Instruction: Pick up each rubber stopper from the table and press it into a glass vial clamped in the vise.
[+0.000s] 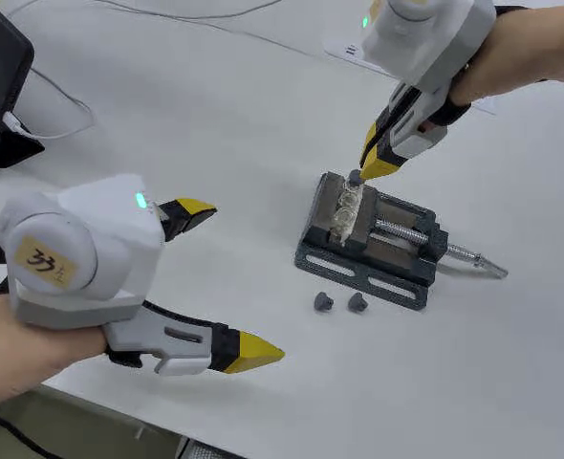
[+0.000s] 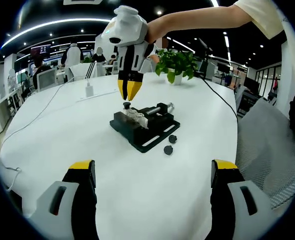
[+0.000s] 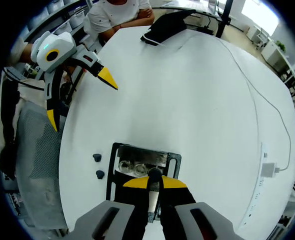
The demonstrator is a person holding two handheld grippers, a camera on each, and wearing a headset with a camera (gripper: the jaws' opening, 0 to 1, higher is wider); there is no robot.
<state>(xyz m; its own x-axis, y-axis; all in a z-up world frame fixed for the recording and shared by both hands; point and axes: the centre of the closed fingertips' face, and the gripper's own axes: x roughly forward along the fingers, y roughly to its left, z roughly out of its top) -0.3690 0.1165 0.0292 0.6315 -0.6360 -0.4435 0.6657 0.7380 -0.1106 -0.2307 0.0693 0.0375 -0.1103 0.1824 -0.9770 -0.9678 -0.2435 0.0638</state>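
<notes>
Head view: our right tongs [image 1: 368,170] are closed on a rubber stopper [image 1: 356,177] right over the glass vials [image 1: 347,206] clamped in the vise [image 1: 397,258]; we cannot tell if it touches. Two loose stoppers [image 1: 323,302] lie on the counter [image 1: 215,115] just beside the vise. Our left tongs [image 1: 234,282] hang wide open and empty, well apart.

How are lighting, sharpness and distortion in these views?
Head view: even light, sharp, soft shadow by the dark metal vise. Left gripper view: strong fisheye bend, bright ceiling strips. Right gripper view: fisheye too; white tabletop washes out behind the right gripper's grey rubber stopper.
</notes>
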